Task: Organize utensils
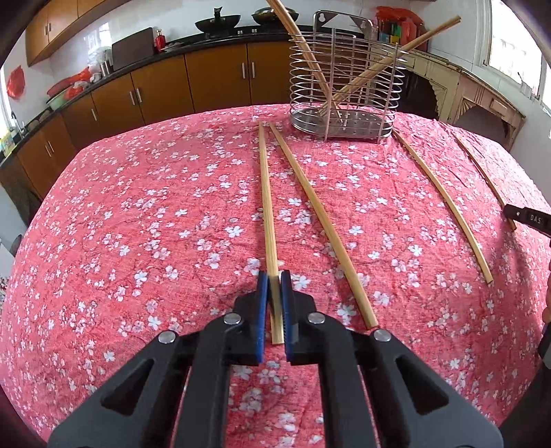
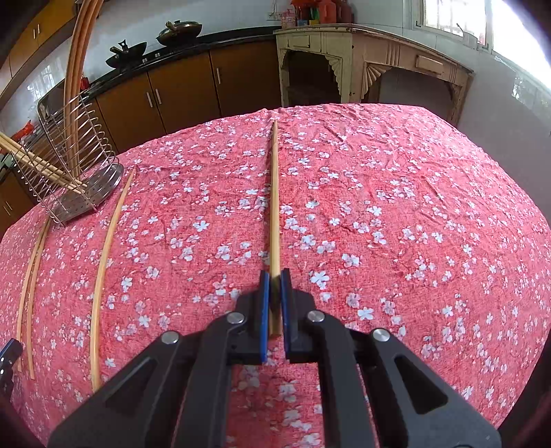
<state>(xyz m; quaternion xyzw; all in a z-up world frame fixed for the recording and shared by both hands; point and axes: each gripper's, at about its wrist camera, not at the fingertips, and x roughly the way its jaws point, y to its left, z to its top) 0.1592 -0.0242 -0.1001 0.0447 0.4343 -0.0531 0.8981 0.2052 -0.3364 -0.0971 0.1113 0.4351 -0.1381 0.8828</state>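
Left gripper (image 1: 274,281) clamped on the near end of a chopstick (image 1: 266,206) lying on the floral cloth (image 1: 137,224), tip pointing toward the wire holder (image 1: 344,100). Just beside it on the right, a second chopstick (image 1: 320,220); farther right, a third (image 1: 444,200), well apart. Right gripper (image 2: 274,279) closed around another chopstick (image 2: 274,193) flat on the cloth. Holder (image 2: 69,165) at far left there, several chopsticks (image 2: 41,165) leaning inside. Behind: brown cabinets (image 1: 155,89), woks (image 1: 217,22).

Right gripper (image 1: 530,220) cut off by frame edge; upright chopsticks' (image 2: 77,69) tops out of frame; countertop items too small.
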